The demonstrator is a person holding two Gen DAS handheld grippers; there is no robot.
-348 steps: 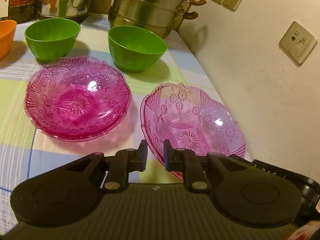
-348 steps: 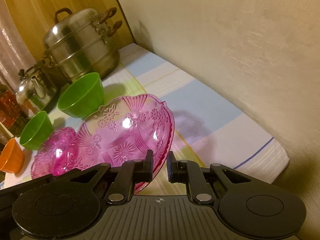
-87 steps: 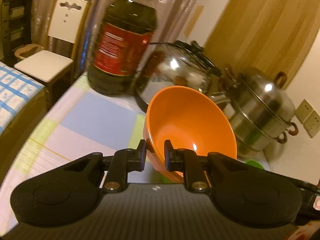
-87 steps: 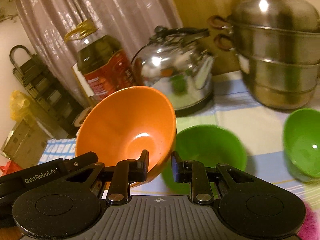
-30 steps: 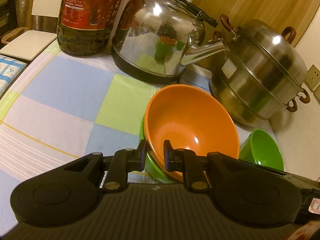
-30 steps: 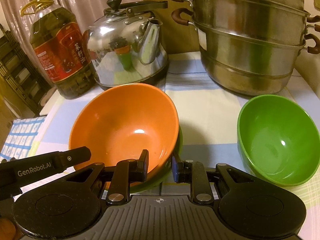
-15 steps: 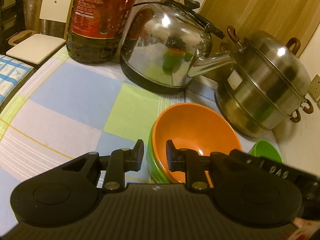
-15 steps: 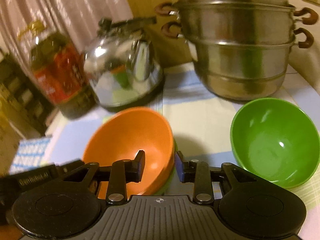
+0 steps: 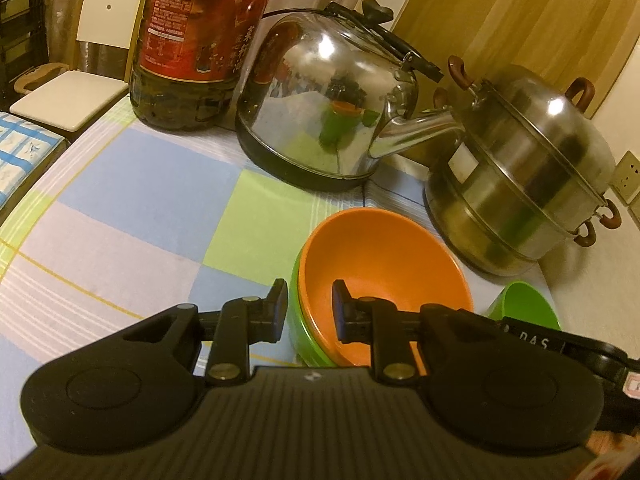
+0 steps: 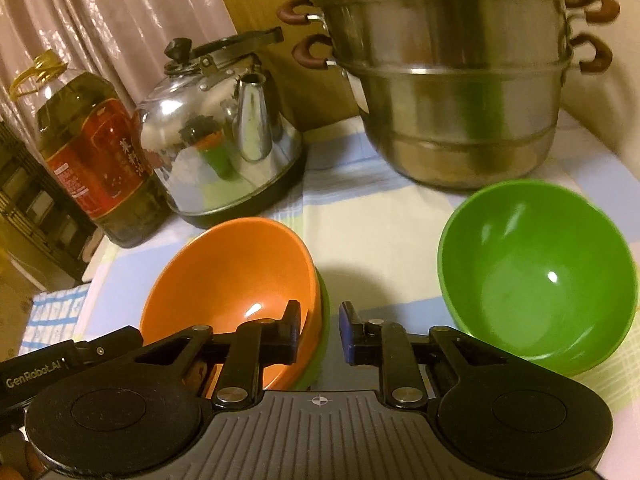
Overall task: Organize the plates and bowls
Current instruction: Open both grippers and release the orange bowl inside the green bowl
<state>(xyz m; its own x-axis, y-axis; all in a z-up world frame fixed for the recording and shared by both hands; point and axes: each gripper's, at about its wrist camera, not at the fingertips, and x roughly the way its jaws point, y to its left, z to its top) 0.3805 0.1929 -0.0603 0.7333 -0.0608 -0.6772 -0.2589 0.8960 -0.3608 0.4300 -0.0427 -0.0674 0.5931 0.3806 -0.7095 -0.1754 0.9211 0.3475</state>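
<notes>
Holding both claws at the stack, you see the round orange plastic bowl (image 9: 380, 264) nested in a green bowl (image 9: 300, 340) on the checked worktop (image 9: 140, 200). Your left claw (image 9: 310, 308) stands released astride the rim. Your right claw (image 10: 320, 324) is closing around the rim and is not pressing it yet.

Checked tablecloth (image 9: 132, 200) under kettle (image 9: 332, 120), steamer (image 9: 520, 184), bowls (image 10: 536, 280).

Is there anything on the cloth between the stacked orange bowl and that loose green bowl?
Nothing: in the right wrist view only bare checked tablecloth and a shadow lie between the orange bowl and the loose green bowl.
</notes>
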